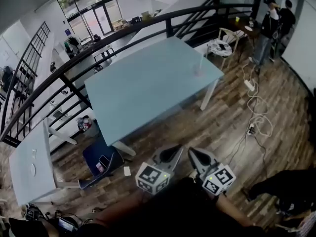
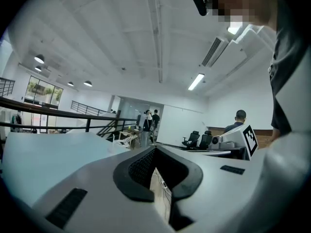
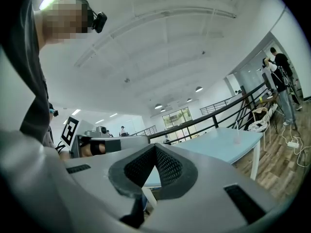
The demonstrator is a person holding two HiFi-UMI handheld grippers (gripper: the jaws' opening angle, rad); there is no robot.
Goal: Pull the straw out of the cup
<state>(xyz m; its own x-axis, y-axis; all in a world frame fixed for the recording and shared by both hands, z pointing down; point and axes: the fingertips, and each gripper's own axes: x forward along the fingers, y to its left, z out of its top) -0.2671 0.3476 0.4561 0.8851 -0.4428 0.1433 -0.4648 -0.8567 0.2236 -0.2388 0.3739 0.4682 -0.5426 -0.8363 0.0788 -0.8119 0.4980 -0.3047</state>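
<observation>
The person is standing back from the table [image 1: 148, 88], holding both grippers low in front of the body and well apart from it. The left gripper [image 1: 174, 151] is pointing toward the table with its jaws meeting at the tips and nothing between them. Only floor is showing through the slit lower down. The right gripper [image 1: 193, 155] is sitting just beside it, its jaws likewise pressed together and empty. The 2 are angling slightly toward each other, tips near but not touching, and neither is reaching the table's near edge. The cup [image 1: 199, 73] is standing upright on the pale blue table, close to its far right corner, with the straw [image 1: 204, 61] standing up out of it. From the right gripper view it is showing far off, to the right of the jaws. A dark railing [image 1: 123, 31] is curving behind the table. On the wood floor [image 1: 222, 132] to the right, white cables [image 1: 256, 107] are trailing. 2 people [image 1: 276, 19] are standing at the far right. A white table [image 1: 29, 162] is standing off to the left.
</observation>
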